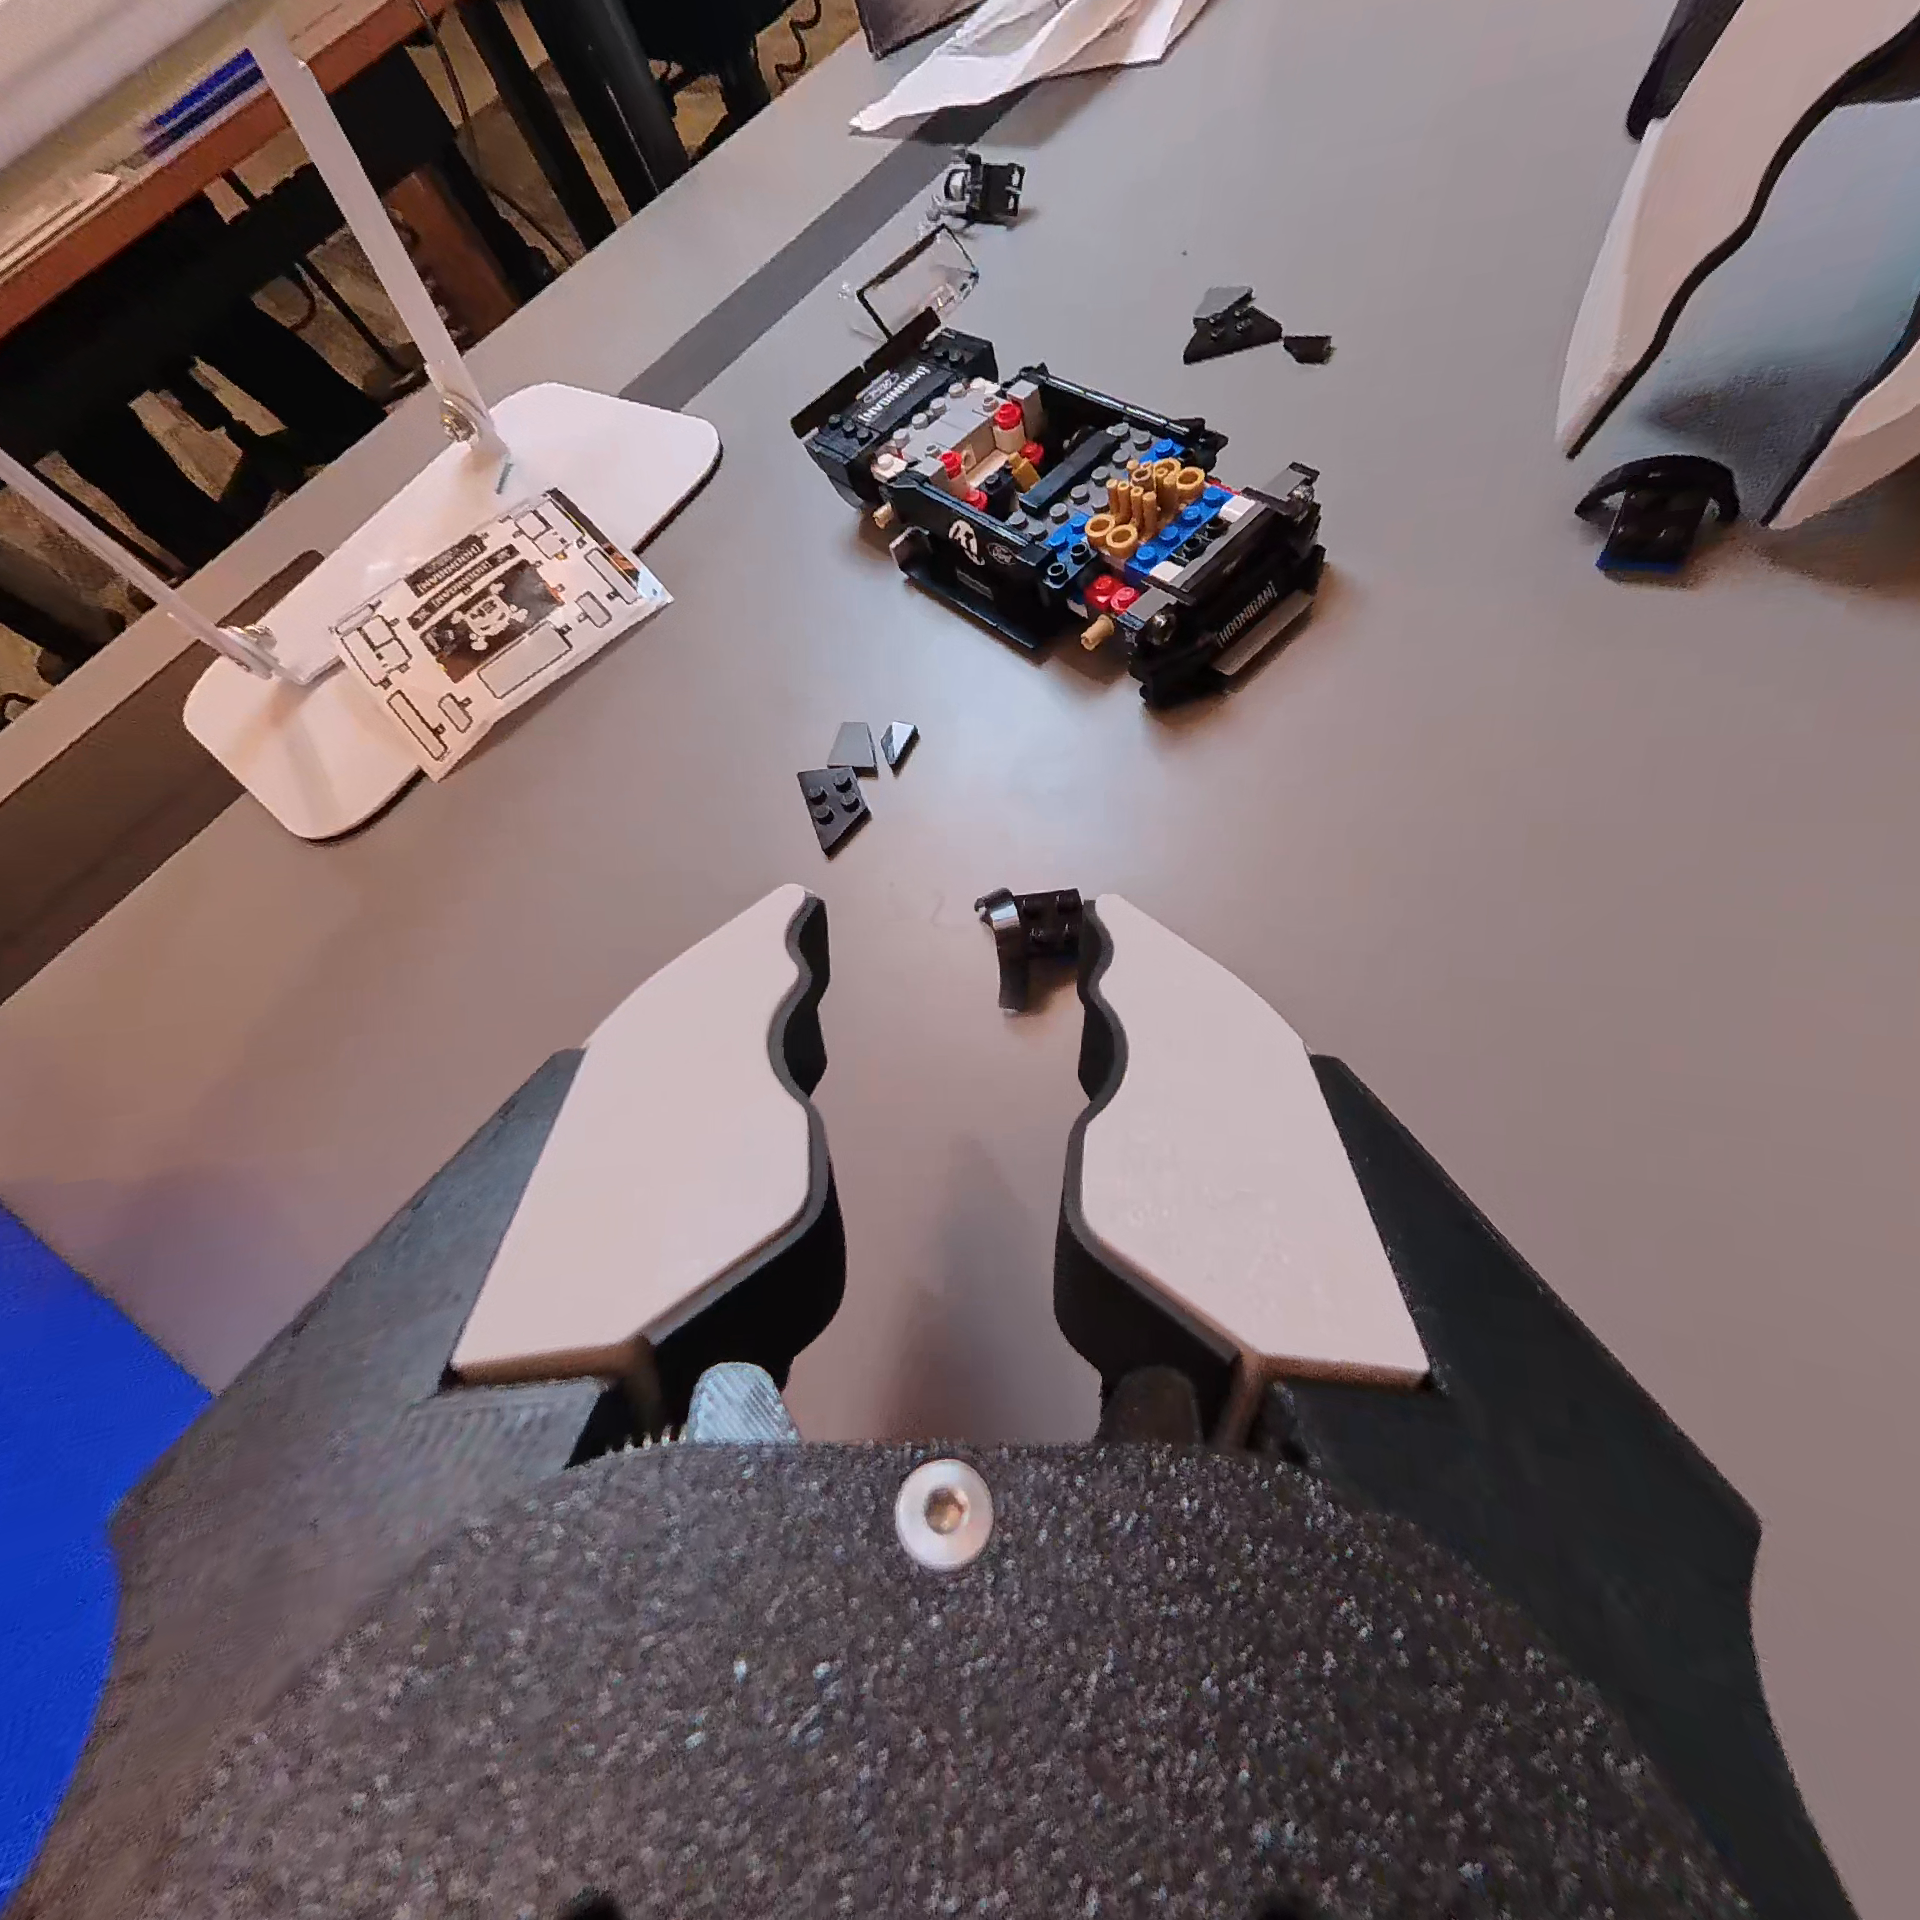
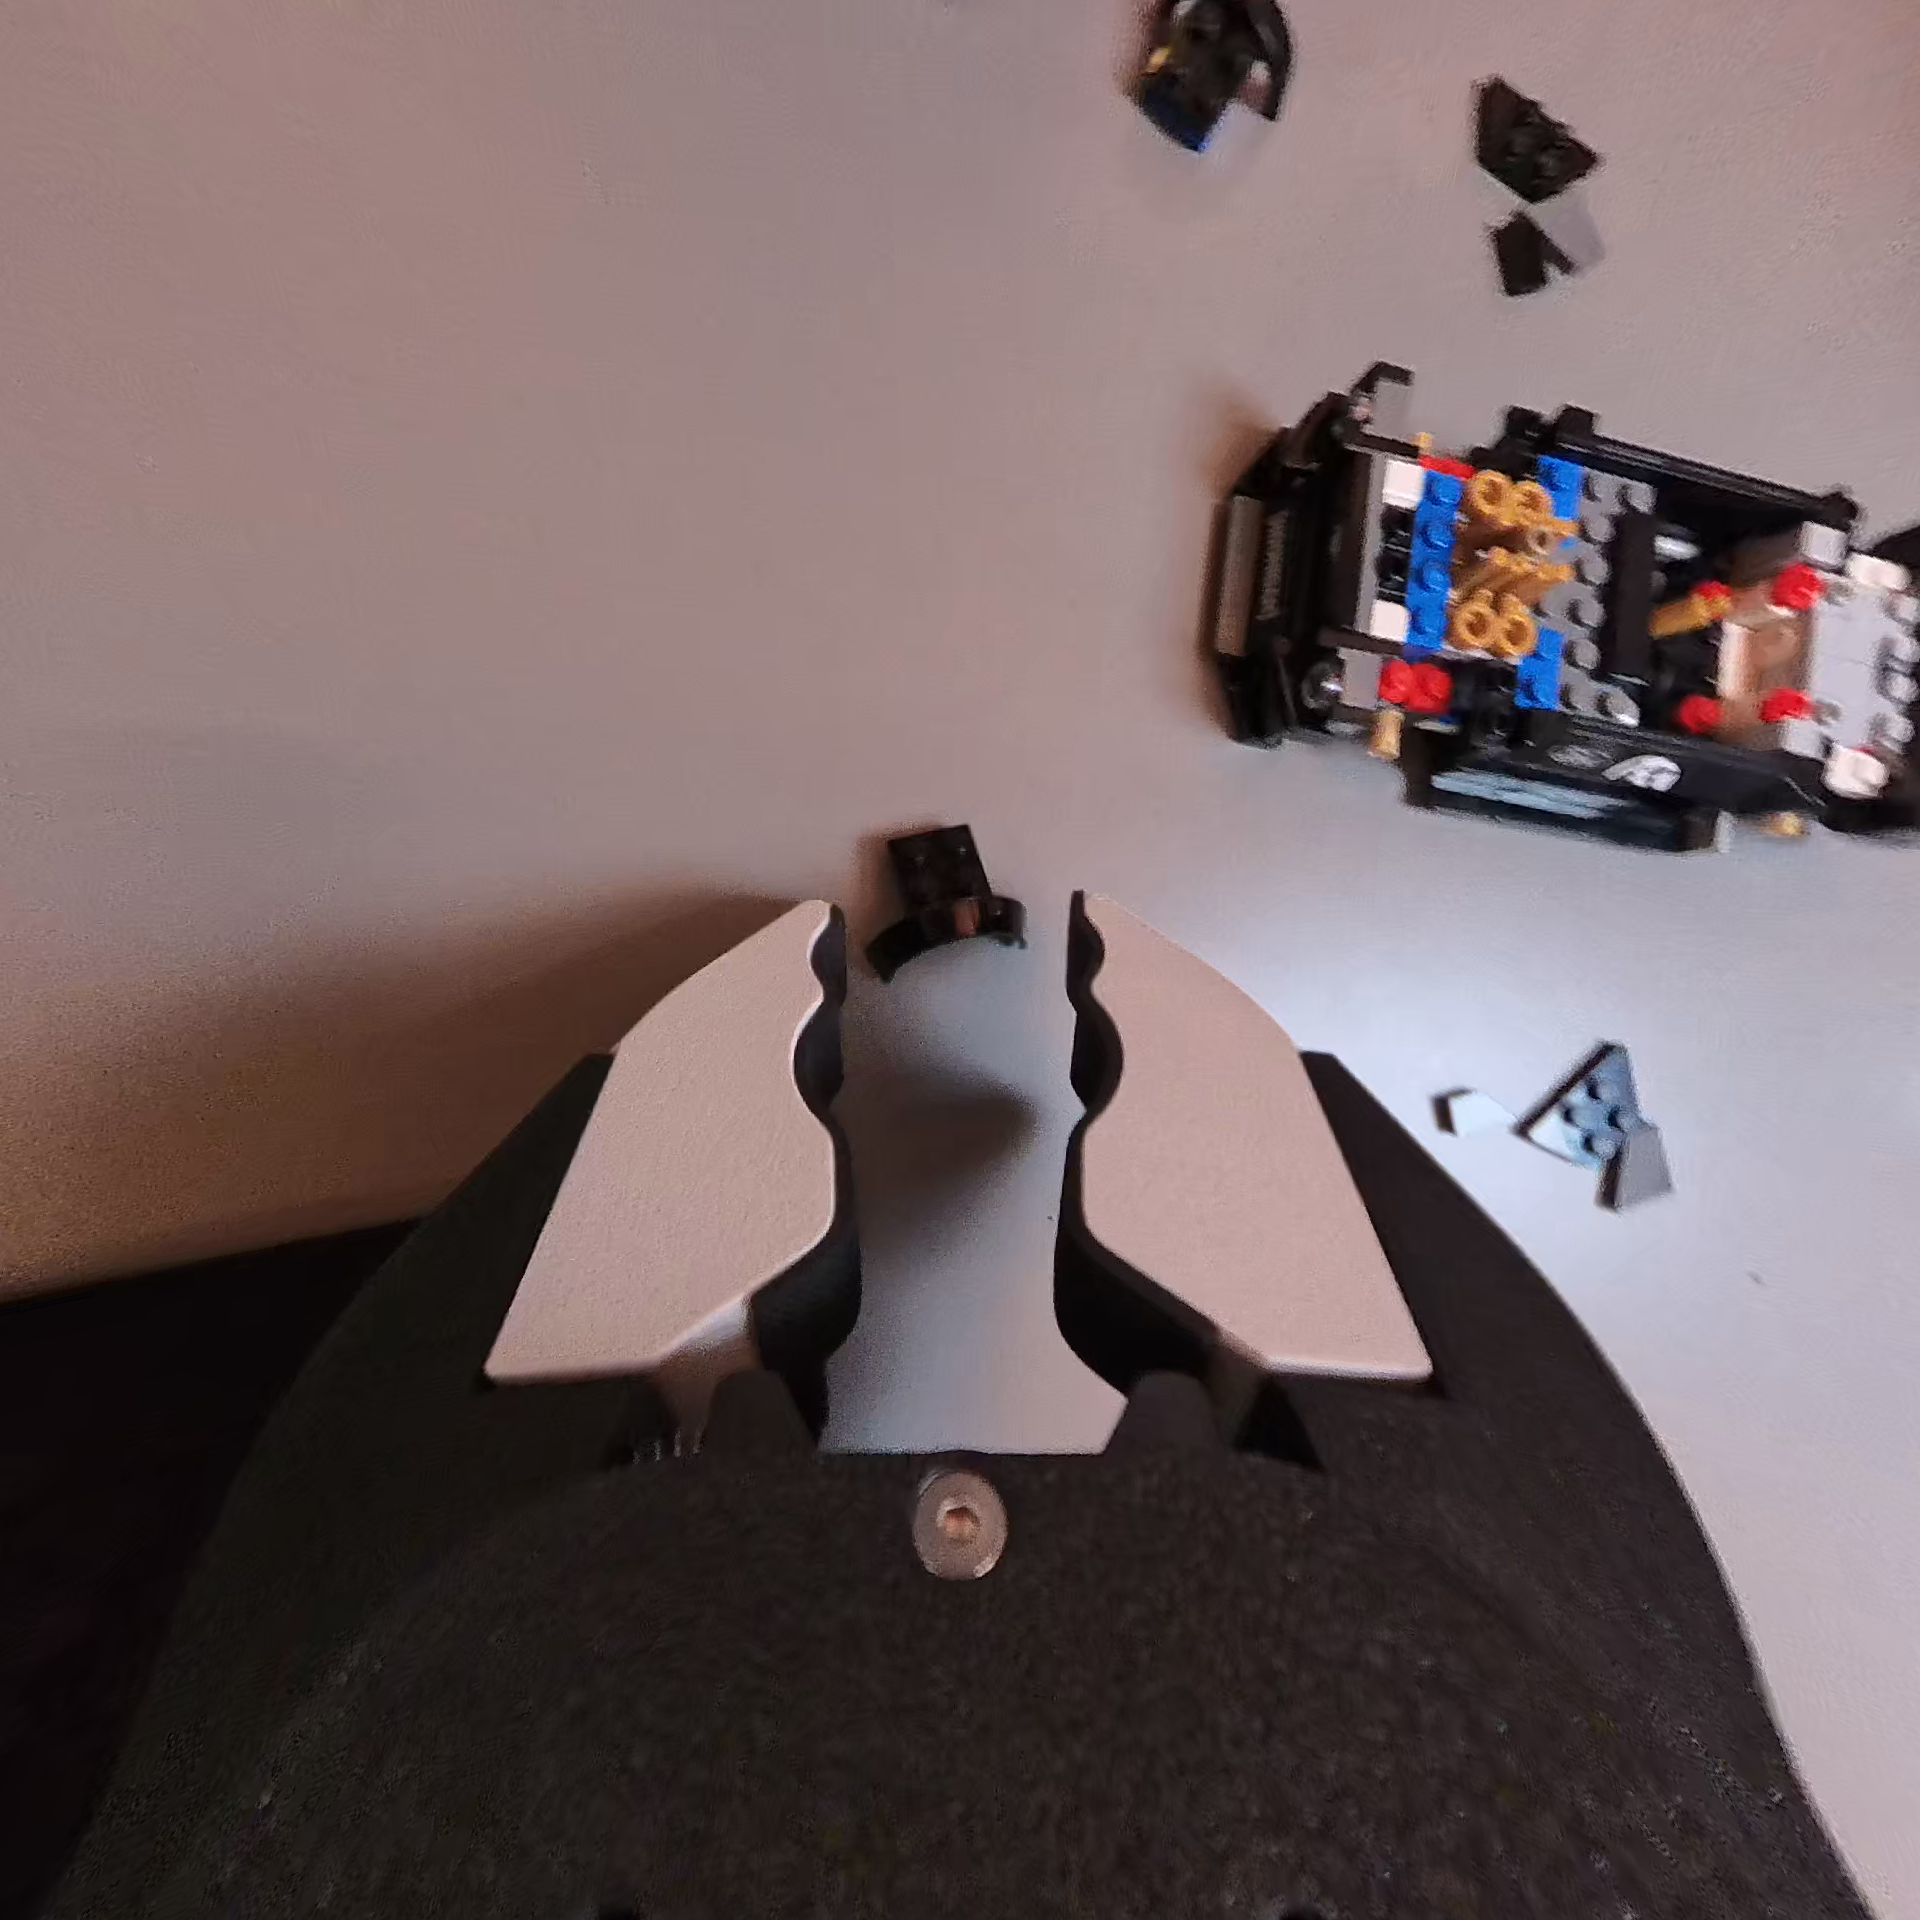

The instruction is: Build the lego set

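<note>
Your left tongs (image 1: 951,935) are gaping beside a black arch piece (image 1: 1029,930); your right tongs (image 2: 951,935) are likewise gaping near another arch piece (image 2: 940,894) on the desk (image 1: 1455,935).

Bare bench (image 1: 1455,935) lies open to the right of the left gripper (image 1: 951,914), whose spread fingers have a black arch piece (image 1: 1029,935) against the right one. Ahead, three small black wedge plates (image 1: 852,774) and then the half-built car (image 1: 1070,520) block the middle. A white stand (image 1: 436,623) with a sticker sheet (image 1: 499,623) crowds the left; the right gripper (image 1: 1652,499) fills the far right.
</note>
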`<state>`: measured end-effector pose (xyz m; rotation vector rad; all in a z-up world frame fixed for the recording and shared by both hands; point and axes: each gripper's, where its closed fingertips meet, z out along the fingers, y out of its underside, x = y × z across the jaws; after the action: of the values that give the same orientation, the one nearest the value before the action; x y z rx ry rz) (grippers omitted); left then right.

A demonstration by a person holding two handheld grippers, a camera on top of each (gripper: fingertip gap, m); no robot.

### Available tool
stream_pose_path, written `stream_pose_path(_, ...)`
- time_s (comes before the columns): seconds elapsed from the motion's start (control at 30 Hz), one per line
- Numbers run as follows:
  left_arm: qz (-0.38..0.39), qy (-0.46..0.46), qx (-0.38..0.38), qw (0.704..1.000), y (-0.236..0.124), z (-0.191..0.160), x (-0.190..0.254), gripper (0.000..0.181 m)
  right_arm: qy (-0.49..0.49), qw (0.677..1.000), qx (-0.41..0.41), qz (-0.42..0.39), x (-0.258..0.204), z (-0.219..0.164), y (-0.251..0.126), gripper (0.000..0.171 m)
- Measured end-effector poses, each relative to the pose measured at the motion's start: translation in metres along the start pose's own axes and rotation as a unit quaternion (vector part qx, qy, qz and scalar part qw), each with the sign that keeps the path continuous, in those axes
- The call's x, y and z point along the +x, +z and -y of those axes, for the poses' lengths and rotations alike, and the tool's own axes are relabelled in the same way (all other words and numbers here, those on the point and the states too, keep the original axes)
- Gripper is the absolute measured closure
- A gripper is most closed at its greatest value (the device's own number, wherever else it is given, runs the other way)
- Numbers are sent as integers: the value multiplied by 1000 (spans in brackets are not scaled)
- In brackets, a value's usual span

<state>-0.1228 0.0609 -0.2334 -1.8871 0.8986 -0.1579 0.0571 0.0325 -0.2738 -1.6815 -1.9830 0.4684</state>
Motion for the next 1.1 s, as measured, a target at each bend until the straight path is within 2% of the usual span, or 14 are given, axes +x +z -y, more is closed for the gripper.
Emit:
stream_pose_path(0.07, -2, -2, -2, 1000, 1, -1, 0, 138, -9, 999, -4, 38, -6, 1, 3, 130)
stream_pose_path(0.23, -8, -11, -13, 1000, 3, -6, 0, 141, -11, 999, -5, 44, -9, 1, 3, 144)
stream_pose_path(0.33, -10, -13, -10, 1000, 4, -6, 0, 143, 19, 1000, 16, -11, 5, 1, -1, 155)
stream_pose_path(0.43, -13, -7, -15, 1000, 6, -7, 2, 144, 61, 995, 42, -65, 28, 1, -7, 155)
stream_pose_path(0.7, -4, 4, 2, 1000, 2, 0, 3, 145, 93, 992, 64, -55, 30, -5, -22, 141)
stream_pose_path(0.9, -15, 20, 23, 999, 0, 11, 15, 150, 75, 995, 24, -66, 19, -23, -15, 123)
stream_pose_path(1.03, -32, 24, 34, 999, 1, 20, 28, 152, 80, 994, 24, -69, 26, -25, -9, 121)
stream_pose_path(1.1, -33, 29, 30, 999, 3, 19, 30, 152, 80, 995, 24, -60, 29, -24, -6, 126)
